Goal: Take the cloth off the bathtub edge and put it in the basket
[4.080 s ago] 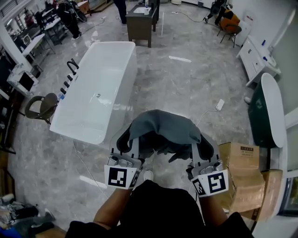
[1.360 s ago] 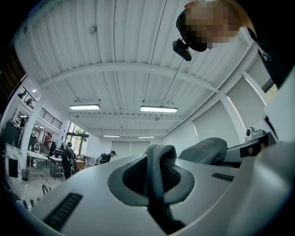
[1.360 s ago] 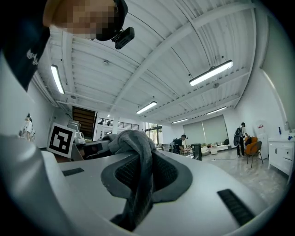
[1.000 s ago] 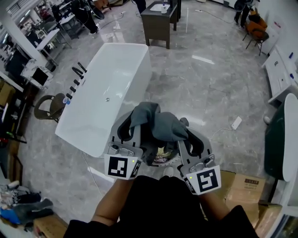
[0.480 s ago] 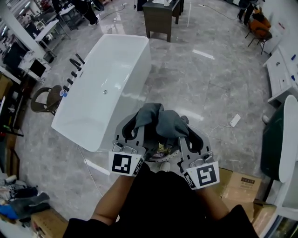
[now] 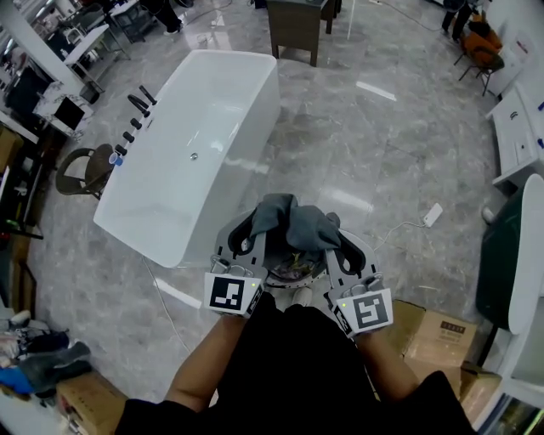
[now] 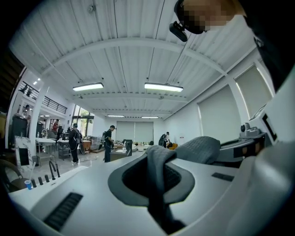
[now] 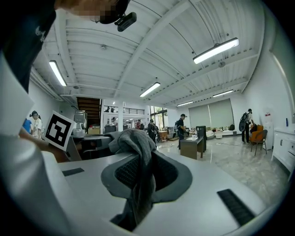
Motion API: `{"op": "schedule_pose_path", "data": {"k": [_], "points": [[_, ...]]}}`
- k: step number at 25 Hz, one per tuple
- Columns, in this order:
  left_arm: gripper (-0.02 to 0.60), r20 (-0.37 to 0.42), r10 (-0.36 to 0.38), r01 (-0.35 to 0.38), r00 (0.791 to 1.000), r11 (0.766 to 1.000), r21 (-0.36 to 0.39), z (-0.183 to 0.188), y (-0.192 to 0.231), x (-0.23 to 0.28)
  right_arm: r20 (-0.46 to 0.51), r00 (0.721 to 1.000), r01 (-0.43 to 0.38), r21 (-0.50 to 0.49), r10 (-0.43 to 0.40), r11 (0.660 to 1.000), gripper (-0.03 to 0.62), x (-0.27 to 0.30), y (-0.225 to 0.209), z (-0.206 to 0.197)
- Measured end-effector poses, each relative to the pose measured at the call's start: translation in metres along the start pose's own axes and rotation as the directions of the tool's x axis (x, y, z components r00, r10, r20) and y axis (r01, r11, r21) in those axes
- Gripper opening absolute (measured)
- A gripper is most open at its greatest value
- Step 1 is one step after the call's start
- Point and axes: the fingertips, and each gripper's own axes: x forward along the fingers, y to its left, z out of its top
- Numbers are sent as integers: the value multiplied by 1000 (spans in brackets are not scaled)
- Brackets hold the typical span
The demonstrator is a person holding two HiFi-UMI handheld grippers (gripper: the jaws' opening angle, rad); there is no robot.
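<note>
A grey cloth (image 6: 293, 223) hangs bunched between my two grippers, just in front of my body. The left gripper (image 6: 249, 240) is shut on its left end, and in the left gripper view a fold of cloth (image 7: 159, 159) runs down between the jaws of that gripper (image 7: 157, 184). My right gripper (image 6: 337, 244) is shut on the other end, where the cloth (image 8: 133, 138) drapes over the jaws of that gripper (image 8: 138, 184). Both point about level. Under the cloth a round rim with patterned stuff inside (image 6: 293, 269) peeks out; I cannot tell if it is the basket. The white bathtub (image 6: 255, 161) stands ahead to the left.
Cardboard boxes (image 6: 433, 331) lie on the floor at my right. Further right stands a dark tub with a white rim (image 6: 501, 255). A power strip with its cable (image 6: 433, 214) lies on the marble floor. A dark cabinet (image 6: 302, 25) and a brown chair (image 6: 81, 174) flank the bathtub.
Both grippers have come down with the cloth and sit closer together. The cloth, spread wide earlier, is now bunched into a small heap between them.
</note>
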Motion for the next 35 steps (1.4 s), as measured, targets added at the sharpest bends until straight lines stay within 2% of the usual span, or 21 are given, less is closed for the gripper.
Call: {"op": "schedule_pose_path", "data": {"k": [3, 6, 15, 23, 28, 35], "points": [[26, -20, -6, 6, 1000, 1000, -31, -22, 0, 0, -47, 999, -21, -17, 20, 1000, 58, 5, 0, -19], [27, -59, -5, 3, 998, 1000, -29, -46, 4, -2, -87, 996, -33, -27, 31, 999, 58, 11, 0, -38], [28, -188, -9, 4, 982, 1000, -27, -99, 3, -1, -164, 986, 13, 22, -9, 1000, 57, 22, -20, -81], [28, -265, -30, 25, 964, 999, -23, -136, 4, -3, -221, 975, -8, 54, 20, 998, 58, 34, -16, -114], [28, -296, -46, 32, 954, 998, -53, -159, 7, -1, -261, 965, -5, 75, 24, 997, 58, 48, -14, -135], [28, -347, -55, 31, 936, 997, -77, -194, 15, 2, -316, 949, 34, 87, -5, 996, 58, 69, -7, -163]]}}
